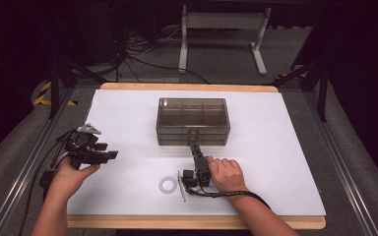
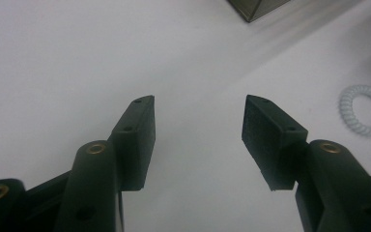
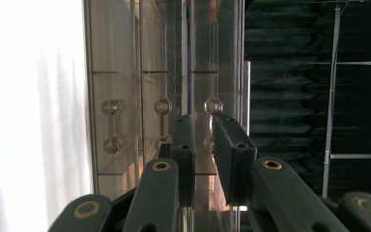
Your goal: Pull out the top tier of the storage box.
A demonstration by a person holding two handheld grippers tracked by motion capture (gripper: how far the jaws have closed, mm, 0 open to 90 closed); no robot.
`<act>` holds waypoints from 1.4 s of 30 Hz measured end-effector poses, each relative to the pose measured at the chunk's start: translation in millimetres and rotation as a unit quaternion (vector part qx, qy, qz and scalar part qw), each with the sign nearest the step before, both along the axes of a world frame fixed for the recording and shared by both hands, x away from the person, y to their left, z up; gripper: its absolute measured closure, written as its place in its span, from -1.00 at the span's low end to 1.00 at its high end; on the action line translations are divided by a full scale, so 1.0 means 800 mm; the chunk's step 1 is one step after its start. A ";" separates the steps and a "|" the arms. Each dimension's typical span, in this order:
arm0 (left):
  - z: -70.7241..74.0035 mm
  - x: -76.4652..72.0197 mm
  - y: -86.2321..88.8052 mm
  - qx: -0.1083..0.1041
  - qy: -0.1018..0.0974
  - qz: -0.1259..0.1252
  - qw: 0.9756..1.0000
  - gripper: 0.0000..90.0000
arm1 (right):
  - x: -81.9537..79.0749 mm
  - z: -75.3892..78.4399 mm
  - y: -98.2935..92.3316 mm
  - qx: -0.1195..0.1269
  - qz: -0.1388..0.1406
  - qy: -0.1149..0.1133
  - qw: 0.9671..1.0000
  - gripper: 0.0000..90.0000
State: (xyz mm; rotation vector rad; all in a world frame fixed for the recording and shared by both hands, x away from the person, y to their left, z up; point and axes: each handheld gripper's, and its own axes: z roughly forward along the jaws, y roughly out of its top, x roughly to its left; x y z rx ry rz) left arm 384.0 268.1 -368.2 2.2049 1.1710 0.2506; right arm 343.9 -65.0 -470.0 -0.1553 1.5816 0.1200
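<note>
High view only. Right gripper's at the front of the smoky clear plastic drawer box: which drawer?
Observer: The top drawer. The right gripper has its jaws either side of that drawer's clear knobbed handle; contact unclear.
Operator: Left gripper?
Observer: The left gripper is open wide, nothing between its jaws.
Operator: That white ring on the table?
Observer: The white ring is a translucent spiral coil.

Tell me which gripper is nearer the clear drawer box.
Right. The right gripper has its jaws at the clear drawer box front; the left gripper sits far off near the table's left edge.
</note>
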 end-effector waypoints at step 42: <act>0.001 0.000 0.000 -0.008 0.004 -0.006 1.000 0.03 | 0.040 0.002 0.020 -0.015 -0.044 -0.032 0.998 0.79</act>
